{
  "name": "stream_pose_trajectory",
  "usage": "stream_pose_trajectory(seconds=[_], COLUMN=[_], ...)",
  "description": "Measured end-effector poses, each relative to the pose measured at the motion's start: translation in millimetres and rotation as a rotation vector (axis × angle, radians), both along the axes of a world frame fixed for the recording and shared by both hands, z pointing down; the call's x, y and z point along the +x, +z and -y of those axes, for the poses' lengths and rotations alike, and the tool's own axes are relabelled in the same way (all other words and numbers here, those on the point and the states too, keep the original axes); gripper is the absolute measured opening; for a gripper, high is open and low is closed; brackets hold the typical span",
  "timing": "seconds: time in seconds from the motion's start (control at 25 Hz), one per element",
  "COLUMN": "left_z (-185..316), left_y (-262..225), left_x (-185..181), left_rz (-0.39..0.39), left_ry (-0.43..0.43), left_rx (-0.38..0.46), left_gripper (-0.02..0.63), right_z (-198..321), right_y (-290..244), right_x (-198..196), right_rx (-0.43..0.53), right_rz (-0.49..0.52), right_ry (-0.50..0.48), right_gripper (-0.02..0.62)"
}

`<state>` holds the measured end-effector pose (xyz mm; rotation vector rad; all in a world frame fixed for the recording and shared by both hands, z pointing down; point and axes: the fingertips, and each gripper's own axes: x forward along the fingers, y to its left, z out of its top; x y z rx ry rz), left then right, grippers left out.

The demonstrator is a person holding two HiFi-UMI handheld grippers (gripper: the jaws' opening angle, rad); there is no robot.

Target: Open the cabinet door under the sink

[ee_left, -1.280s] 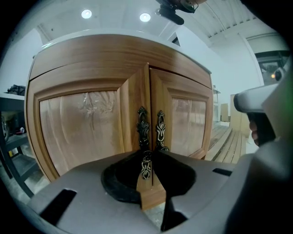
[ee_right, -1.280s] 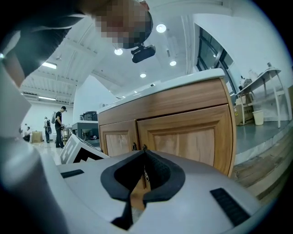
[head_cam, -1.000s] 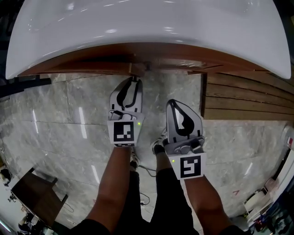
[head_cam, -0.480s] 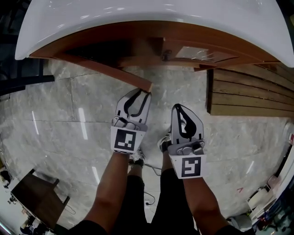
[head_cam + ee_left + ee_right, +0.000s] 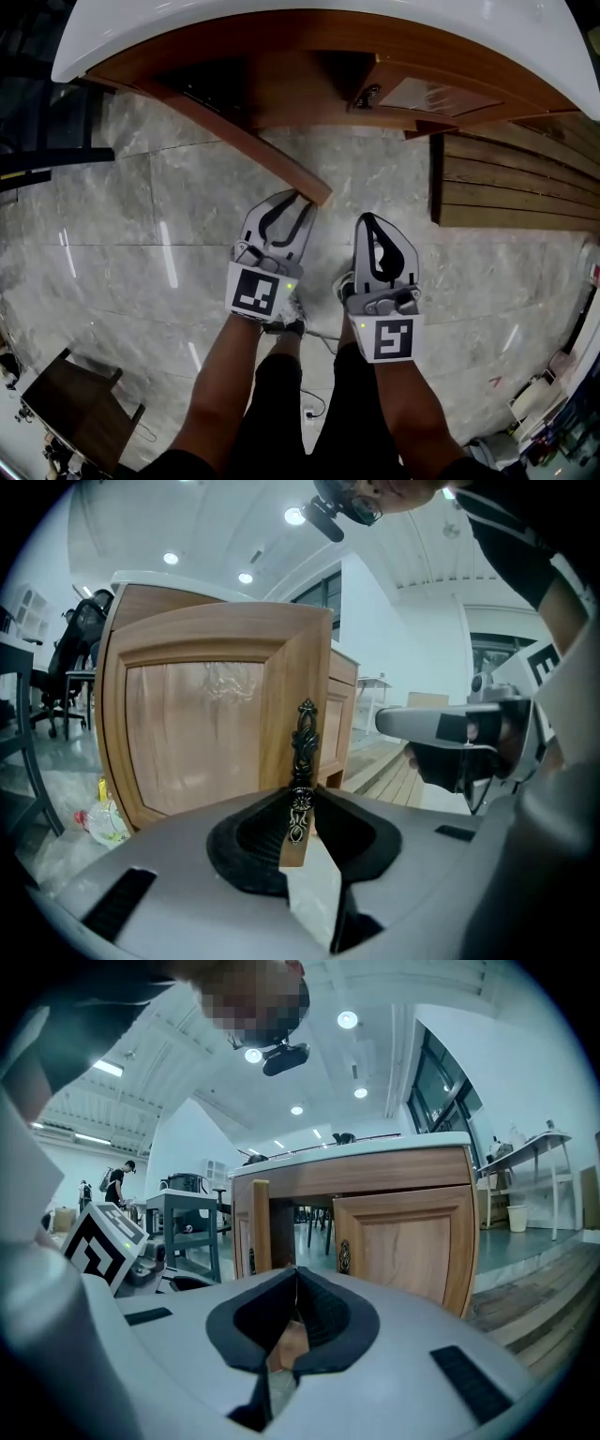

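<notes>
Plainly, the left gripper has its jaws narrowed onto the ornate dark handle of the cabinet door, the metal bar standing upright between the pads in the left gripper view. From the head view the door stands swung well out from under the white sink. Its top edge runs from 11 o'clock in the frame down to the centre, where its free end meets the gripper. The right gripper hangs at 3 o'clock of the left one, apart from the cabinet, its jaws drawn together on nothing. The second door at 1 o'clock sits flush in the frame, its own handle untouched. Wooden steps lie at 3 o'clock over the marble floor.

By my judgement the door is a rigid framed wood panel, fairly light on its hinges, so it should follow a steady pull along its arc without flexing. The handle is the right place to take it: slim, hard metal, likely a little slick, with raised ornament that gives the pads something to bite. A grip at mid-length keeps it from twisting or slipping out if the pull goes off the arc. The opening looks largely done
</notes>
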<state>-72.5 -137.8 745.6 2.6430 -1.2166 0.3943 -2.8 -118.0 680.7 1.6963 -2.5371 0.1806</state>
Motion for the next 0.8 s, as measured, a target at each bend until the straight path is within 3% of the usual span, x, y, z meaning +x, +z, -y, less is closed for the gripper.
stream_pose_trajectory(seconds=[0.44,0.8], left_z=[-55,-85], left_y=[5,7], left_x=[-53,-117], left_rz=[0.089,0.100], left_ry=[0.189,0.170], left_rx=[-0.001,-0.030], left_gripper=[0.097,0.084], right_z=[-18,-24], right_y=[-5,-18], right_x=[-45,-90], right_rx=[0.016,0.031], right_rz=[-0.021,-0.015], right_ry=[-0.018,-0.063], right_gripper=[0.025,0.025])
